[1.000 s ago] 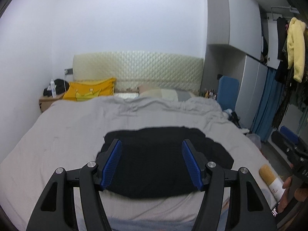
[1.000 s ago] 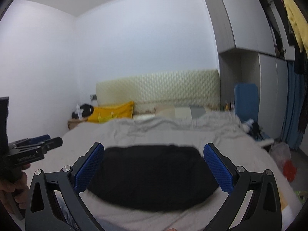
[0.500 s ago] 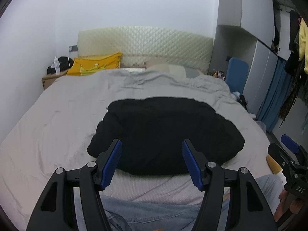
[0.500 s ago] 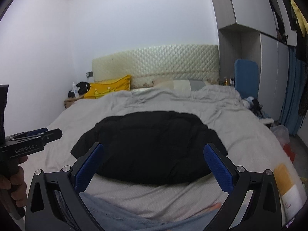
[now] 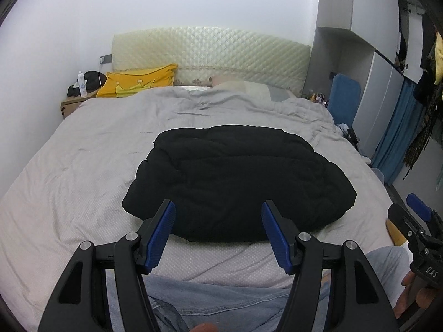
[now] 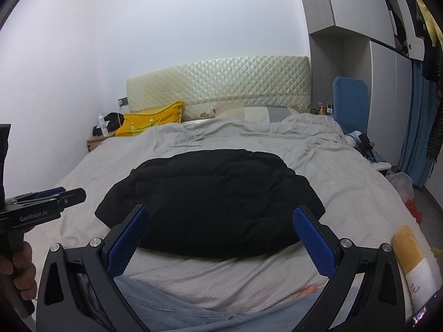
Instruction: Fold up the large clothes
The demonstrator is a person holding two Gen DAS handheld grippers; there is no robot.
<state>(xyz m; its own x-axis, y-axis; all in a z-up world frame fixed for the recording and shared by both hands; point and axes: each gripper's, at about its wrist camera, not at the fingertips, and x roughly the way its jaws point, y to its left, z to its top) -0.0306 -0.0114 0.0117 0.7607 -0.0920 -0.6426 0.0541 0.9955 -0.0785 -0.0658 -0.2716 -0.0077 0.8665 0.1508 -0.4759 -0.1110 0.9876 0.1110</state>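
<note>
- Both views have tipped down since a second ago: the jacket (image 5: 238,182) now shows whole on the bed, where only its near part sat behind the fingers, and jeans (image 5: 221,301) have come into the bottom edge.
- Left gripper (image 5: 218,235) is spread wide, nothing between its blue ribbed pads (image 5: 160,235); it hangs over the bed's near edge, apart from the jacket.
- Right gripper (image 6: 220,242) is spread wider and holds nothing; its pads (image 6: 314,243) carry a fine dotted grain.
- Black, puffy and quilted in horizontal bands, the jacket lies as a rounded, roughly folded mound in the middle of the bed, nearer the foot than the pillows.
- Under it, the grey duvet (image 5: 83,171) has a small dotted weave near the camera and is rumpled at the far end.
- At the far end stands a cream headboard (image 5: 210,52) in diamond quilting; a yellow pillow (image 5: 138,84) leans at far left, and a pale one (image 6: 249,113) at centre.
- Far right of the bed is a blue chair back (image 6: 350,99).
- Left view alone shows the right gripper from the side at the right edge, with fingers of the hand (image 5: 409,293) below it.
- Right view alone shows the left gripper side-on at the left edge, marked "GenRobot.AI", and a yellow-and-white roll (image 6: 412,260) at near right.
</note>
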